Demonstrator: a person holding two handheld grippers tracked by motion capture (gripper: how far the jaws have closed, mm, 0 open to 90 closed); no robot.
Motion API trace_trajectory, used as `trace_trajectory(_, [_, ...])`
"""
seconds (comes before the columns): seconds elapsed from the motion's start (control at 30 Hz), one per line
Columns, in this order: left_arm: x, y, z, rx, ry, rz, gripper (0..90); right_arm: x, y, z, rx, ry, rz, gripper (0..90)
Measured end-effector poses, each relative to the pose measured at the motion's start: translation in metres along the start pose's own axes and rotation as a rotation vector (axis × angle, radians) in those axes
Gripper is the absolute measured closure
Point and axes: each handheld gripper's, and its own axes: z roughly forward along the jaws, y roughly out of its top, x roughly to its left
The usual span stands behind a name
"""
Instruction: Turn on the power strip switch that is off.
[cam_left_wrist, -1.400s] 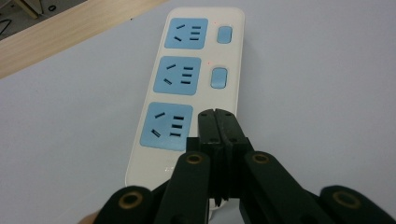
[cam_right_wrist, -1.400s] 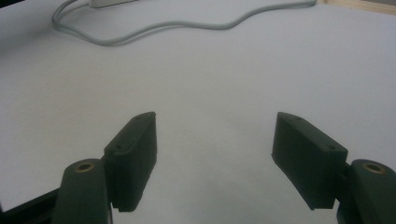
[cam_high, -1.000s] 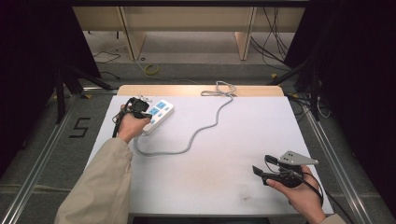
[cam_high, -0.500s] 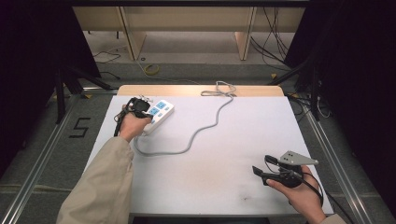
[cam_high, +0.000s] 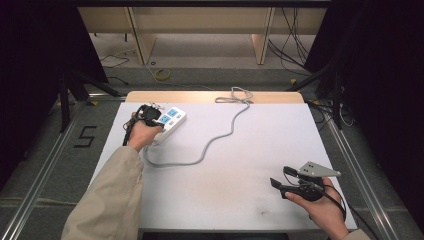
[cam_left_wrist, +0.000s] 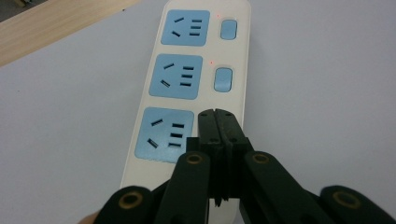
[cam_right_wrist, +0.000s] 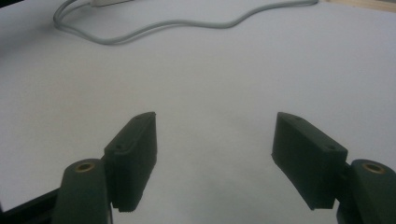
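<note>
Left gripper (cam_left_wrist: 218, 116): jaws pressed together, tips at the nearest switch of the power strip (cam_left_wrist: 187, 88), far-left on the table (cam_high: 225, 200). Right gripper (cam_right_wrist: 215, 154): jaws spread wide, empty, well apart from the strip. Risk: closed tips sliding off the rocker, shoving the strip along its grey cord (cam_high: 215, 142).

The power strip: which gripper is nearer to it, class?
Left. The left gripper, shut, is over the power strip beside its nearest socket; the right gripper is far across the table, open.
</note>
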Motion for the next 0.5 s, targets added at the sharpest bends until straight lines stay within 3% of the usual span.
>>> trace_trajectory(0.5, [-0.0011, 0.0002, 0.0066, 0.014, -0.002, 0.001, 89.8, 0.0001, -0.0004, 0.0001, 0.005, 0.001, 0.003, 31.2])
